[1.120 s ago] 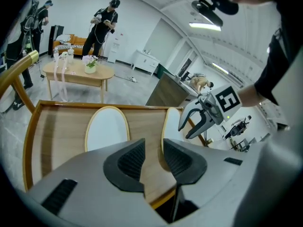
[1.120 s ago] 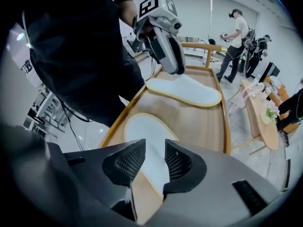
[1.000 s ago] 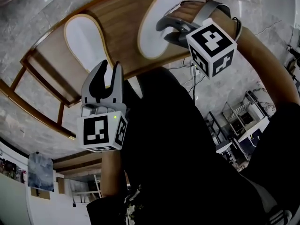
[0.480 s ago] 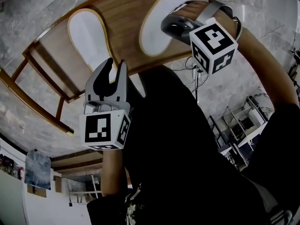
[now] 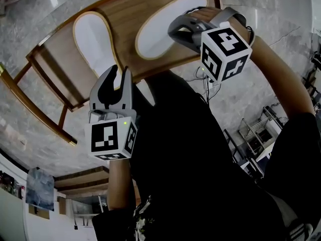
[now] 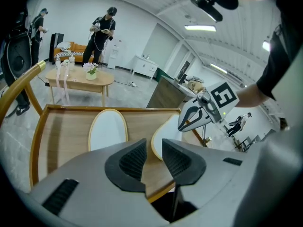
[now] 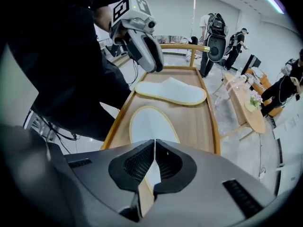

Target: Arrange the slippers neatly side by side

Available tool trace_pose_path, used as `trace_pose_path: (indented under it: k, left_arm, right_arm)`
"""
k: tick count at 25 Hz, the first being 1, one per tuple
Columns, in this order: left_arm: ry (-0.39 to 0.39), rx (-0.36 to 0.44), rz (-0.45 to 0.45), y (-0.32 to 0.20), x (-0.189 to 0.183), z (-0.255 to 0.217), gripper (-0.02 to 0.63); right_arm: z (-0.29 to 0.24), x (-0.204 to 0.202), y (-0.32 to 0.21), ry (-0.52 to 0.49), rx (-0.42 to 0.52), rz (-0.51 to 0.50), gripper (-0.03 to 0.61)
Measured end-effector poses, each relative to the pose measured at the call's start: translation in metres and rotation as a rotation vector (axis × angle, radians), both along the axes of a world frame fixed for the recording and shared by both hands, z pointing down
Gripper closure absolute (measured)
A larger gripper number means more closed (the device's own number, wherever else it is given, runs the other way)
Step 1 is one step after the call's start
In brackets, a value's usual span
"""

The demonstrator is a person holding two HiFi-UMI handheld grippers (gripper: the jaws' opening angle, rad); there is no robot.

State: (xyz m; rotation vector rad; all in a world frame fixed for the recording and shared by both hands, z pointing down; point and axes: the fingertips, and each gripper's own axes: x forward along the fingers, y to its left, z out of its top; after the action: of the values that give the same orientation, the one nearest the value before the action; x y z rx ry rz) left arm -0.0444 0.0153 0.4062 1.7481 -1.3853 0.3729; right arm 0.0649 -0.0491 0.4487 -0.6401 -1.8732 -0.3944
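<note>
R slipper (image 5: 160, 31) is being pinched at its edge by the R claw (image 7: 155, 148): the jaws have just been closing & are now being pressed together on the thin white sole. Most of that slipper is being shown straight ahead of the claw, lying flat on the wooden rack (image 5: 128, 14). L claw (image 6: 154, 148) is being held released: its jaws have just been closing a bit, but a gap is being left betw. them w/ nothing in it. Only bare wood & a bit of the R slipper's rim are being shown through it. L slipper (image 6: 108, 129) is being gripped by nothing, lying just ahead of the L claw & left of its gap; whether the tips are touching it can't be told. From the R claw, it is being seen farther ahead, beyond the R slipper, lying crosswise, w/ the L claw above its left end. The 2 slippers are being shown apart, wood betw. them, & not parallel.
</note>
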Motion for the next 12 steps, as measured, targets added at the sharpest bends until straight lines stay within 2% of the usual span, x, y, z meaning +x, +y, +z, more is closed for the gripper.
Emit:
trace_pose_path:
  k: [7,12]
  left_arm:
    - [-0.040,0.002,-0.021,0.000,-0.008,0.001,0.520]
    - [-0.086,0.010,-0.096,-0.005,-0.023,-0.002,0.557]
  right_arm:
    - [-0.019,-0.023,-0.008,-0.022,0.003,0.191,0.572]
    - [-0.028,-0.041,-0.010,-0.052,-0.104,0.430,0.572]
